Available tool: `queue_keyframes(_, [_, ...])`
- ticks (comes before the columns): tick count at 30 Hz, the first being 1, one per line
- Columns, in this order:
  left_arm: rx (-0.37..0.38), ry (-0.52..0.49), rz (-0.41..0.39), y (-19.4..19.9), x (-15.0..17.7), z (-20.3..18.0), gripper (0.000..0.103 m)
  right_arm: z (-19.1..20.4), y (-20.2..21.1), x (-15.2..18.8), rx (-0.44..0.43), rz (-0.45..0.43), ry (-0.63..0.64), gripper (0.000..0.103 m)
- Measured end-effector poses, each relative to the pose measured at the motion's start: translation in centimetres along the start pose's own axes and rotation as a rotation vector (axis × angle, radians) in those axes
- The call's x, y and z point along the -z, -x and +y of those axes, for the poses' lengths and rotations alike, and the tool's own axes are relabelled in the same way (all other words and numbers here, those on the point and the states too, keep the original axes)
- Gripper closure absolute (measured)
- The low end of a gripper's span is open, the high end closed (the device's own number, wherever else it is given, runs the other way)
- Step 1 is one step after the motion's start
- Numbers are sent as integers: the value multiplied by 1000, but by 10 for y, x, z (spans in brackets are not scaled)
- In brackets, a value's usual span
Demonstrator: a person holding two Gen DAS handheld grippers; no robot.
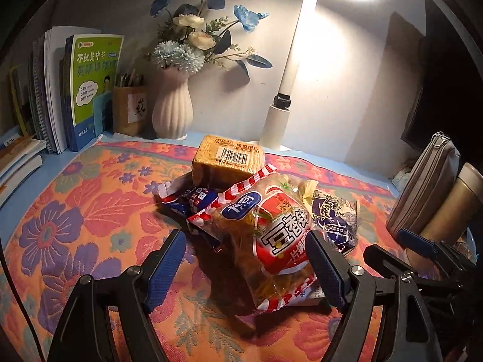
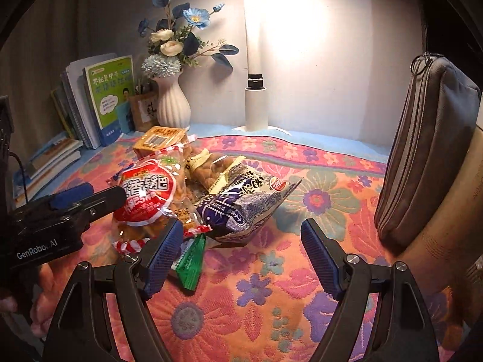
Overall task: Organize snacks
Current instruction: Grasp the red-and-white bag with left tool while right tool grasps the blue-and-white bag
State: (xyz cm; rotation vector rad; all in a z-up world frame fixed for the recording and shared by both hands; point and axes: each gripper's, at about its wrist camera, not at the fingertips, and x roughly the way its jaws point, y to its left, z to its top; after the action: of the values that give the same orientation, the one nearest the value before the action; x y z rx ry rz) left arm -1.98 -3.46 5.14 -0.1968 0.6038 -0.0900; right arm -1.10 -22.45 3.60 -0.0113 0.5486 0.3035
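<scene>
A pile of snack packets lies on a floral cloth [image 1: 90,211]. On top is a red and clear bag [image 1: 271,235] with a striped edge, also in the right wrist view [image 2: 145,199]. Behind it sits a tan block pack with a barcode [image 1: 229,160]. A purple and white packet [image 2: 241,205] lies to its right, with a blue packet [image 1: 196,199], a peanut bag [image 2: 211,166] and a small green sachet [image 2: 190,265]. My left gripper [image 1: 244,268] is open, its fingers on either side of the red bag's near end. My right gripper [image 2: 241,256] is open and empty, just in front of the purple packet.
A white vase of flowers [image 1: 173,108], a lamp post [image 1: 283,96], a pen holder [image 1: 129,111] and upright books [image 1: 90,90] line the back wall. A grey zip pouch [image 2: 422,150] and a gold flask [image 1: 452,205] stand at the right.
</scene>
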Motion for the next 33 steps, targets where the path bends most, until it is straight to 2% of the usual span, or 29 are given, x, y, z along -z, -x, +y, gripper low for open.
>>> queue_keyframes(3, [9,22,30,-10,8,5,23,-9,-10,4,-25,48,-38,23])
queue_keyframes(6, [-6,4,4,-5,8,2,21,-12,-8,6,-27,35,-55,23])
queue_keyframes(11, [-17,-27,5,-6,9,-4,21,0,-4,8,15,19,-6,22])
queue_keyframes(16, [-7,-16,16,-7,10,-1,21,8,-5,10,36,19,35,22])
queue_keyframes(23, [-2,-10,18,-7,11,-1,20,-9,-7,9,-1,33,-47,22])
queue_keyframes(26, [28,3,26,-6,11,1,12,-18,-9,8,-18,45,-91,22])
queue_keyframes(29, [55,0,6,1,8,-1,9,-24,-8,8,-29,45,-120,22])
queue_keyframes(31, [60,22,38,-2,4,-3,9,-27,-8,8,-42,53,-138,22])
queue_keyframes(33, [122,80,99,-9,1,-2,9,-31,-11,5,-53,80,-157,22])
